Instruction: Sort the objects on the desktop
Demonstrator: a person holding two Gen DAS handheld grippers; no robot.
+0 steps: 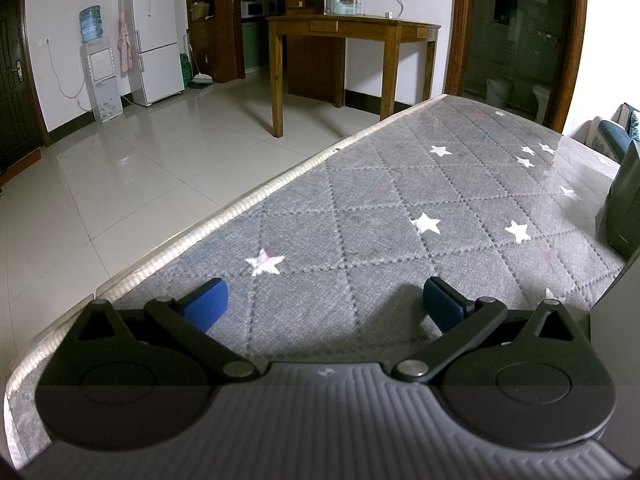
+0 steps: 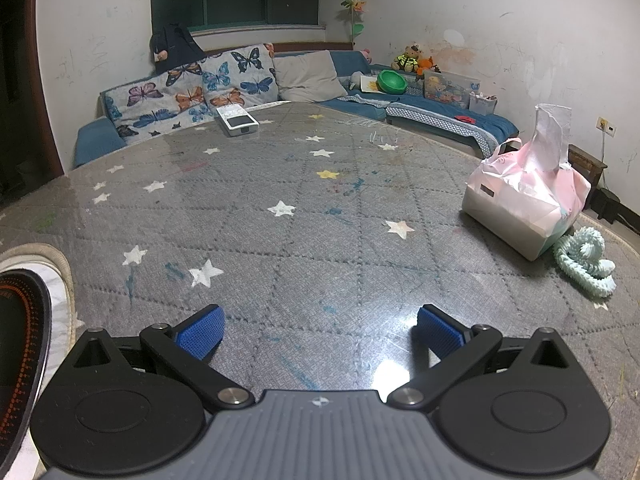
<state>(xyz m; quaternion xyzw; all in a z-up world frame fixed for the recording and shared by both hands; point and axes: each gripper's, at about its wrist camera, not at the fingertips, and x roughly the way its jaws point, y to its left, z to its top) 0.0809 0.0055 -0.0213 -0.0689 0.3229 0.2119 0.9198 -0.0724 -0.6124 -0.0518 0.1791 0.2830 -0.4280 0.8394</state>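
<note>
My left gripper (image 1: 324, 300) is open and empty, low over the grey star-patterned tabletop (image 1: 400, 208). My right gripper (image 2: 320, 330) is open and empty over the same tabletop (image 2: 300, 220). In the right wrist view a pink tissue pack (image 2: 528, 196) stands at the right, with a pale green knitted cord (image 2: 586, 262) beside it. A white flat device (image 2: 238, 122) lies at the far edge. A dark round object on a white pad (image 2: 24, 340) shows at the left edge.
In the left wrist view a dark box (image 1: 624, 204) stands at the right edge and the table rim (image 1: 200, 232) runs diagonally, with tiled floor and a wooden table (image 1: 352, 28) beyond. A sofa with cushions (image 2: 200, 88) lies behind the table in the right wrist view.
</note>
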